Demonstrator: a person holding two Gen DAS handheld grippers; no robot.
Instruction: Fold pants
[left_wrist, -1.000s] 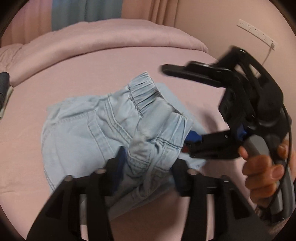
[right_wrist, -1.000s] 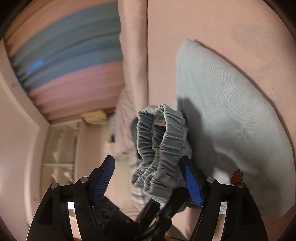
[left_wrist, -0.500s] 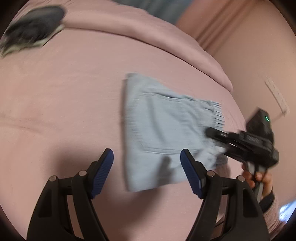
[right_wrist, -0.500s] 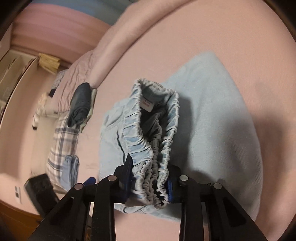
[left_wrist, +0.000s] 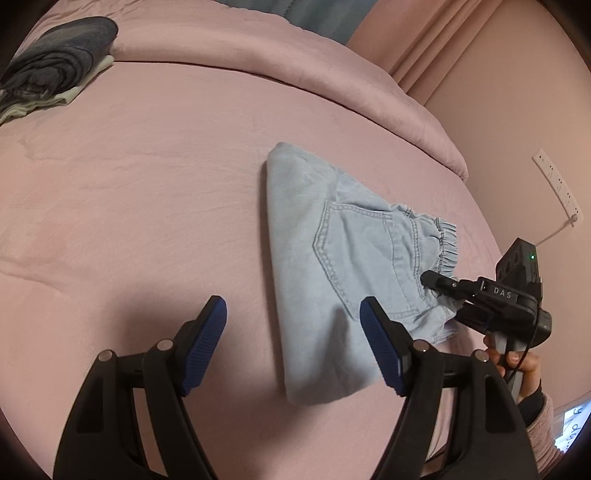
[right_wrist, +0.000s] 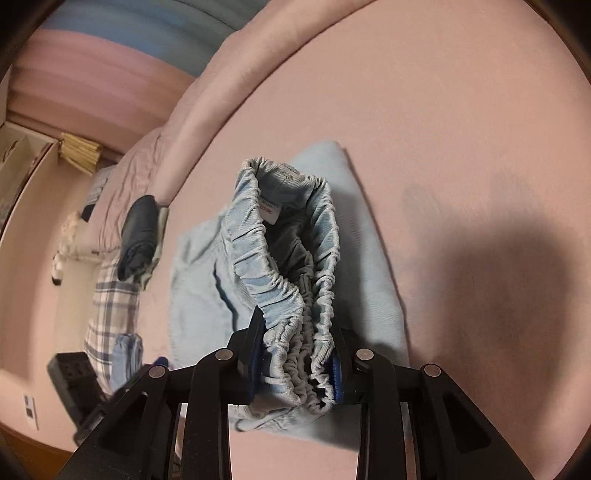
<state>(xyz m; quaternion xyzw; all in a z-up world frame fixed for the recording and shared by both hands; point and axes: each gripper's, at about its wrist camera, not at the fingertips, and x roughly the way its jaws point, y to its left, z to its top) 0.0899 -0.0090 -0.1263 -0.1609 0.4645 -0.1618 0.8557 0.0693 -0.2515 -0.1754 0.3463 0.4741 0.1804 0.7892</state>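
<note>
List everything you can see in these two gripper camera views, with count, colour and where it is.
light blue denim pants: one, folded, lying on the bed, elastic waistband pinched at the right.
pink bedspread: one, under everything.
dark grey folded garment: one, on a pale cloth, far left of the bed.
plaid blue-white cloth: one, near the bed's edge.
white power strip: one, on the pink wall.
left gripper: black, blue pads, open, empty.
right gripper: black, shut on the waistband.
person's hand: one, holding the right gripper's handle.
</note>
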